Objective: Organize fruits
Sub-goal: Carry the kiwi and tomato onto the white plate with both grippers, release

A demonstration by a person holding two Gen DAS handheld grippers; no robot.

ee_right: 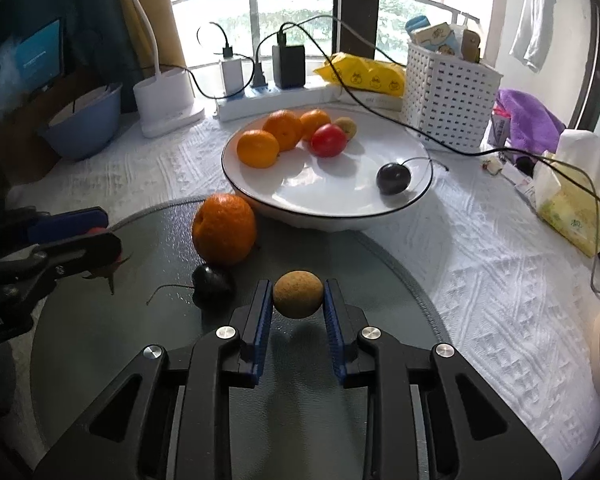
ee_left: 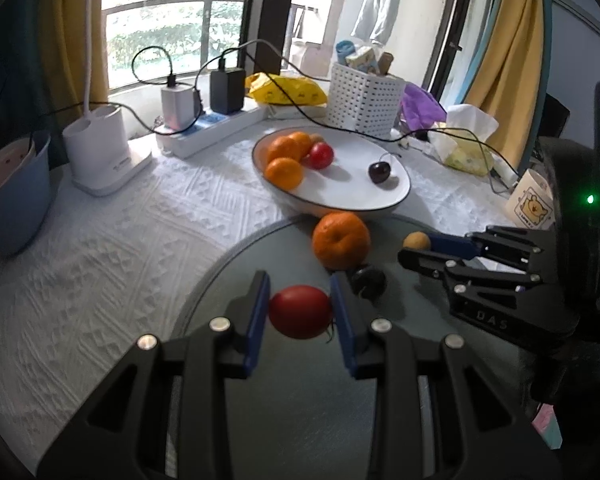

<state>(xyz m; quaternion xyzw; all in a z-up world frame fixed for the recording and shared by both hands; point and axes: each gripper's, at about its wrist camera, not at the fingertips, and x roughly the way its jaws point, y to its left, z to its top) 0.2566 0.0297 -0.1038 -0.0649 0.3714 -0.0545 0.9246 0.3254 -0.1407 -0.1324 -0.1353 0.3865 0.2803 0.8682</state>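
My left gripper (ee_left: 299, 281) is shut on a red tomato (ee_left: 300, 311), held above the round grey mat (ee_left: 220, 276). A small brown round fruit (ee_right: 298, 294) sits between the blue pads of my right gripper (ee_right: 297, 285), which is shut on it just over the mat (ee_right: 100, 320). A large orange (ee_right: 224, 228) and a dark cherry (ee_right: 212, 282) lie on the mat between the two grippers. Behind them the white plate (ee_right: 332, 216) holds three oranges, a red tomato (ee_right: 328, 140), a brown fruit and a cherry (ee_right: 393, 178).
A white perforated basket (ee_right: 448, 92), a power strip with chargers (ee_right: 260, 98) and a yellow packet stand behind the plate. Black cables cross its far side. A tissue pack (ee_right: 572, 200) lies right, a lamp base (ee_right: 164, 100) and a blue bowl (ee_right: 84, 128) left.
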